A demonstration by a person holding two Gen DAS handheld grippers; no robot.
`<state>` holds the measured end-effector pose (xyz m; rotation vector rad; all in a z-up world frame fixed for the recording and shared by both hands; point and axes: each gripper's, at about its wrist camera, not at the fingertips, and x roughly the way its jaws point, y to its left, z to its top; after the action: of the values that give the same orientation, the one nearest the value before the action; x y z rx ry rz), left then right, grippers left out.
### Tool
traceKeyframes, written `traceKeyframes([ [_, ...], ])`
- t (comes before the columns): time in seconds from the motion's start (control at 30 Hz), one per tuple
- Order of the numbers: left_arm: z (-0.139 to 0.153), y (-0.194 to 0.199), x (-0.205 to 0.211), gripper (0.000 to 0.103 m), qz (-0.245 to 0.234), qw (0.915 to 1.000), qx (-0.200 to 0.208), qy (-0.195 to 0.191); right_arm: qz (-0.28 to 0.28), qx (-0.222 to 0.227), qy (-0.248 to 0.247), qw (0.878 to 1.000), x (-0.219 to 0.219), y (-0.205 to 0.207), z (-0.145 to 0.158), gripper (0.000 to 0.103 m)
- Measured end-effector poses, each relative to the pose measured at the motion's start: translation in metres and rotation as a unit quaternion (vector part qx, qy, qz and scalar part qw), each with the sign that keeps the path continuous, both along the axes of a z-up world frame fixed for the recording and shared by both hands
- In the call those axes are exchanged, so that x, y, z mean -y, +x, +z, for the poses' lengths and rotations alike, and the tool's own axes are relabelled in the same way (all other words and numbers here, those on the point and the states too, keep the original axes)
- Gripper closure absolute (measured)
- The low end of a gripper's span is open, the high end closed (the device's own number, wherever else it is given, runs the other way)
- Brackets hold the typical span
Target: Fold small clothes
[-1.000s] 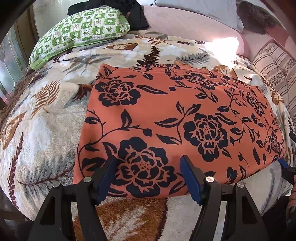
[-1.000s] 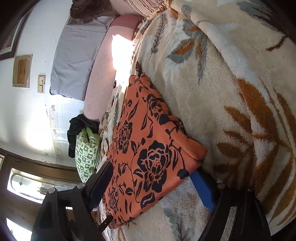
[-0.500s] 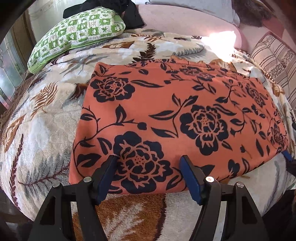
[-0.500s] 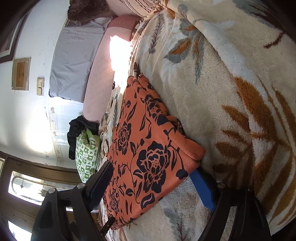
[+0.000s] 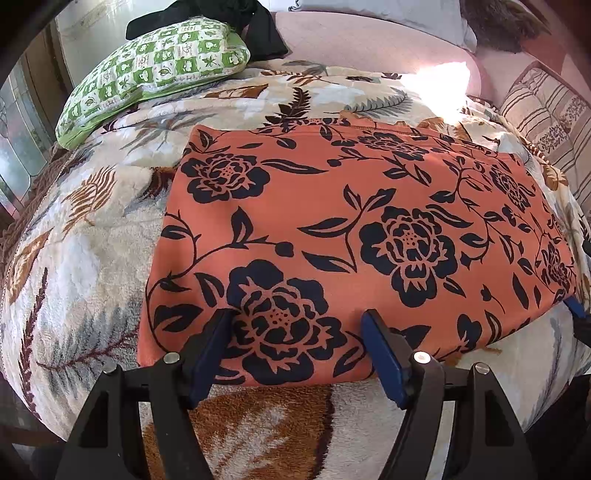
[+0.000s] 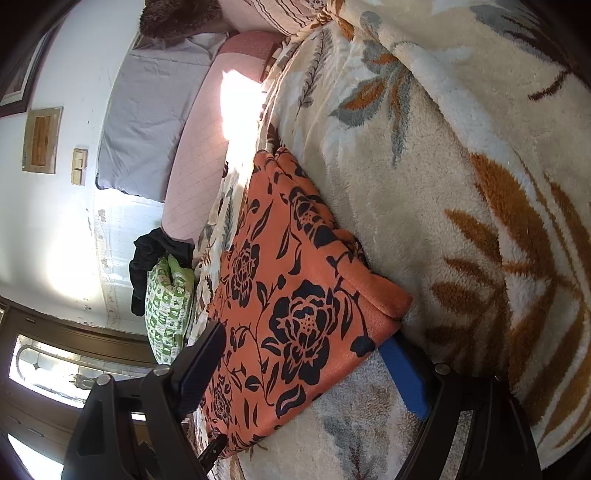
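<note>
Jaws apart at garment (image 5: 351, 229) edge

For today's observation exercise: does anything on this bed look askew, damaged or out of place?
Little stands out. The orange floral garment lies flat and folded on the leaf-print blanket. Only a black garment looks odd, draped loosely over the green pillow.

green pillow (image 5: 155, 70) beyond, blanket (image 5: 74, 258) leftward open

An orange cloth (image 5: 369, 221) printed with dark navy flowers is seen on a cream blanket (image 5: 92, 258) patterned with brown and grey leaves.
</note>
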<state>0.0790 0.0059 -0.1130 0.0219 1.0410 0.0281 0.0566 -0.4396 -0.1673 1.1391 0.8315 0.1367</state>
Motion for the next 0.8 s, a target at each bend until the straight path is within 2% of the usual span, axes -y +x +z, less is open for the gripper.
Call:
traceKeyframes([
  [0.07, 0.005, 0.0, 0.001, 0.03, 0.0, 1.0, 0.007, 0.006, 0.002, 0.0, 0.002, 1.0, 0.0, 0.001, 0.001, 0.017],
  [0.13, 0.016, -0.002, 0.003, 0.03, 0.005, 0.9993, 0.034, 0.015, 0.002, -0.002, 0.001, 1.0, 0.002, 0.001, 0.002, 0.017],
  [0.27, 0.036, 0.007, 0.012, 0.03, -0.002, 0.9972, 0.075, 0.009, 0.002, 0.002, -0.025, 1.0, -0.001, 0.002, 0.013, 0.017],
  [0.47, 0.033, 0.039, 0.036, 0.03, -0.029, 0.9967, 0.074, 0.013, 0.006, 0.005, -0.026, 1.0, -0.001, 0.021, 0.022, 0.017],
  [0.53, 0.028, 0.048, 0.041, 0.03, -0.034, 0.9968, 0.071, 0.014, -0.003, -0.007, -0.027, 1.0, 0.004, 0.027, 0.021, 0.017],
  [0.67, 0.001, 0.066, 0.048, 0.03, -0.045, 0.9981, 0.027, 0.033, 0.006, -0.04, -0.021, 0.999, 0.006, 0.039, 0.007, 0.017],
  [0.77, 0.009, 0.06, 0.047, 0.03, -0.035, 0.9969, 0.061, 0.034, 0.023, -0.031, -0.026, 0.999, 0.004, 0.043, 0.011, 0.017],
  [0.8, 0.014, 0.058, 0.047, 0.03, -0.033, 0.9958, 0.078, 0.034, 0.028, -0.025, -0.025, 0.999, 0.004, 0.043, 0.011, 0.022],
])
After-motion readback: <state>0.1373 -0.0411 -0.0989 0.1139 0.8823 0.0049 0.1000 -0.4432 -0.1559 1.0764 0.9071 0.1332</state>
